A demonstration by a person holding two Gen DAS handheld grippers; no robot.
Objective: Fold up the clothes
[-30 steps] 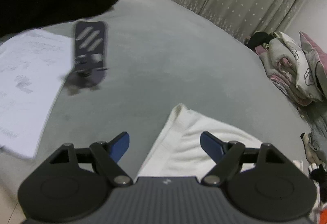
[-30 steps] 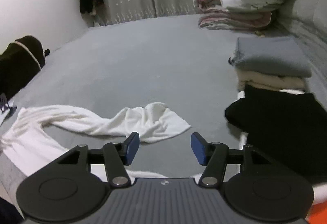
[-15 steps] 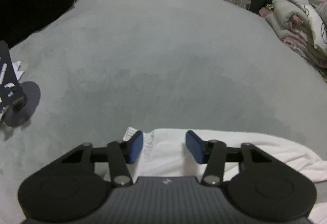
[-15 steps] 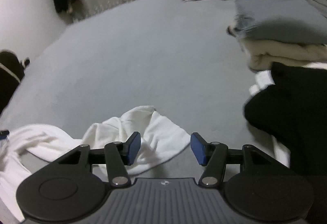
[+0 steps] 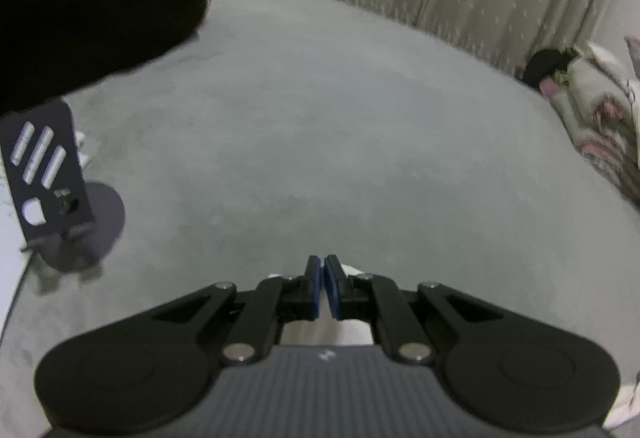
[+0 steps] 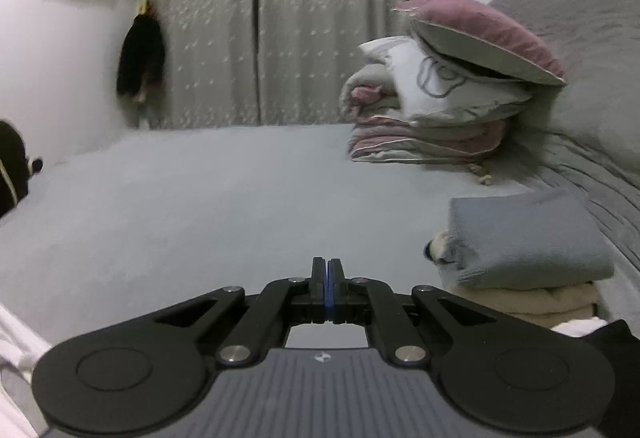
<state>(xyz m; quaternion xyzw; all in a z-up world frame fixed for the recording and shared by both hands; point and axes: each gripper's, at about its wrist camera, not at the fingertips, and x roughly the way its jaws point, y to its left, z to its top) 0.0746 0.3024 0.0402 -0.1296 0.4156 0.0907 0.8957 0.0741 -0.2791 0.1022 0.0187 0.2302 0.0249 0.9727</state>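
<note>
- Where the wide grey bed [image 5: 360, 142] runs bare toward the curtains, room lies open ahead.
- Left gripper [image 5: 322, 270]: jaws pinched on white knit garment [image 5: 352, 270].
- Right gripper [image 6: 325, 272]: jaws closed; contents unclear.

Ahead of my gripper I see dotted grey curtains [image 6: 256, 22] beyond the grey bed [image 5: 340, 142], a black phone stand [image 5: 48, 182] off to its left, and to the right a heap of pink and white bedding [image 6: 452, 94] topped by a pillow [image 6: 484, 38].
</note>
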